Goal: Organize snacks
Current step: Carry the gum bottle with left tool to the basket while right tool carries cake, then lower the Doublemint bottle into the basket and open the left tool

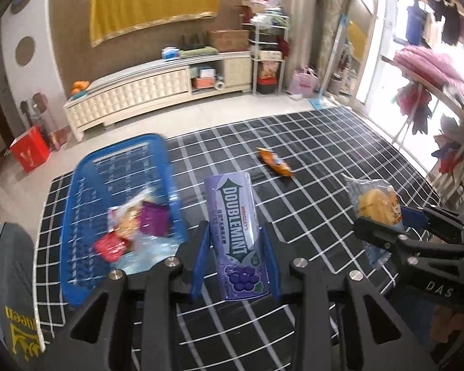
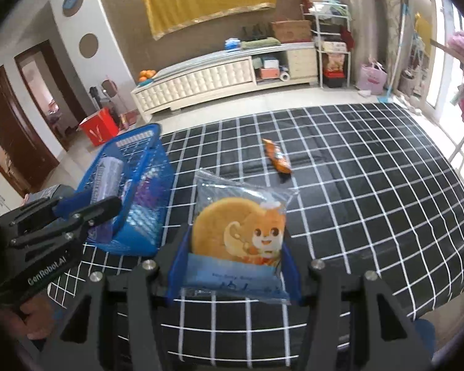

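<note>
My left gripper is shut on a purple Doublemint gum bottle and holds it above the black checked table, just right of the blue basket. The basket holds several snack packets. My right gripper is shut on a clear bag with a round cake and holds it above the table; the bag also shows in the left wrist view. An orange snack packet lies on the table farther back, also in the right wrist view. The left gripper with its bottle hovers beside the basket.
The black table with white grid lines stretches far and right. A cream low cabinet stands on the floor behind it. A red box sits on the floor beyond the basket. A clothes rack stands at the right.
</note>
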Demonstrator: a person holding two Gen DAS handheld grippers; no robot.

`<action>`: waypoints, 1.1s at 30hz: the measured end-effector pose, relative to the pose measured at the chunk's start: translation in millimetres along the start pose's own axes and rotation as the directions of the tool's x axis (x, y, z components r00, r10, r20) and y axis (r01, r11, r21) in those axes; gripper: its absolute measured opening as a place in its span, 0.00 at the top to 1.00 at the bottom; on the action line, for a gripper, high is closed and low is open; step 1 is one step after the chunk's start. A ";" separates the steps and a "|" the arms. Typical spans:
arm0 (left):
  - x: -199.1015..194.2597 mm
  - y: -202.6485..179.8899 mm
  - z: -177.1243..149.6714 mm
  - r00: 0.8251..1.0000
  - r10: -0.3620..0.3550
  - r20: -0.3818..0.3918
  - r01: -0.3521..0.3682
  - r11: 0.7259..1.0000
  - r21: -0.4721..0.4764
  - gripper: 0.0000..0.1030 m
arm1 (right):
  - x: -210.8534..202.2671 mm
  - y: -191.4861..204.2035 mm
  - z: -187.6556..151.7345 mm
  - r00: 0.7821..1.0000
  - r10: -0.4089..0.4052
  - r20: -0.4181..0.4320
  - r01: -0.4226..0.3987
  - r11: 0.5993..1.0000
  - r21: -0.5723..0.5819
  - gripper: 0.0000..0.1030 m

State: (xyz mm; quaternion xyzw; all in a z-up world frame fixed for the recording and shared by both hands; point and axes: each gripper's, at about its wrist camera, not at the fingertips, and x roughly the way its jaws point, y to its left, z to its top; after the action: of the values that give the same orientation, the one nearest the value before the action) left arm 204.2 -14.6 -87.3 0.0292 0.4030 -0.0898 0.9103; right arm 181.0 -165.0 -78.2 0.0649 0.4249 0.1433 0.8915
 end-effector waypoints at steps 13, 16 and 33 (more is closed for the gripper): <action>-38.1 114.4 -4.7 0.993 0.116 0.029 -0.110 0.979 -0.171 0.70 | 36.7 80.3 34.0 0.996 0.088 -0.008 -0.089 0.991 -0.100 0.43; -36.5 129.2 -4.3 0.992 0.120 0.023 -0.114 0.977 -0.179 0.70 | 47.4 95.0 40.1 0.994 0.108 -0.023 -0.110 0.986 -0.124 0.43; 46.0 144.5 -26.2 0.977 0.068 -0.203 -0.102 0.982 -0.158 0.70 | 90.5 108.3 33.8 0.988 0.111 -0.112 -0.127 0.980 -0.151 0.43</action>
State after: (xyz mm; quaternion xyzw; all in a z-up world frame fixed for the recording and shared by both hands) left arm 242.5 124.2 -141.7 -0.0215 0.4954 -0.0132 0.8683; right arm 239.6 -33.7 -98.1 0.0121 0.4529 0.2328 0.8606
